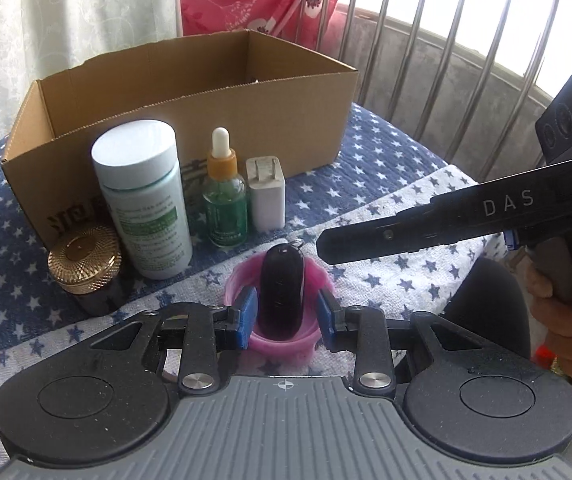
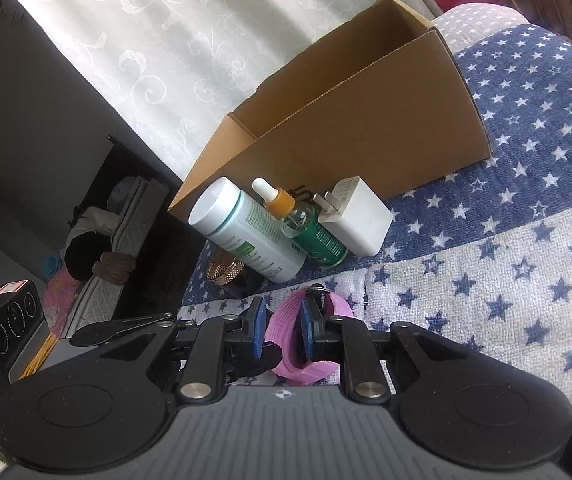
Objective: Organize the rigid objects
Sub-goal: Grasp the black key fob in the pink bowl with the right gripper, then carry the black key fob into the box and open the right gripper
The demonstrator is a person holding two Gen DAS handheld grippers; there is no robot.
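Note:
A pink cup [image 1: 282,346] stands on the starred cloth with a black key fob [image 1: 282,292] upright in it. My left gripper [image 1: 286,314] is open, its blue pads on either side of the fob, not touching it. In the right wrist view my right gripper [image 2: 280,330] is partly closed around the rim of the pink cup [image 2: 282,334]; whether it grips is unclear. A white bottle [image 1: 142,196], a green dropper bottle [image 1: 224,196], a white charger [image 1: 266,192] and a gold-capped jar [image 1: 86,268] stand before an open cardboard box [image 1: 190,112].
The starred cloth [image 1: 406,280] covers the surface. A metal railing [image 1: 426,60] runs behind on the right and curtains hang behind the box. In the right wrist view, the surface drops off at left to a dark floor with clutter [image 2: 98,248].

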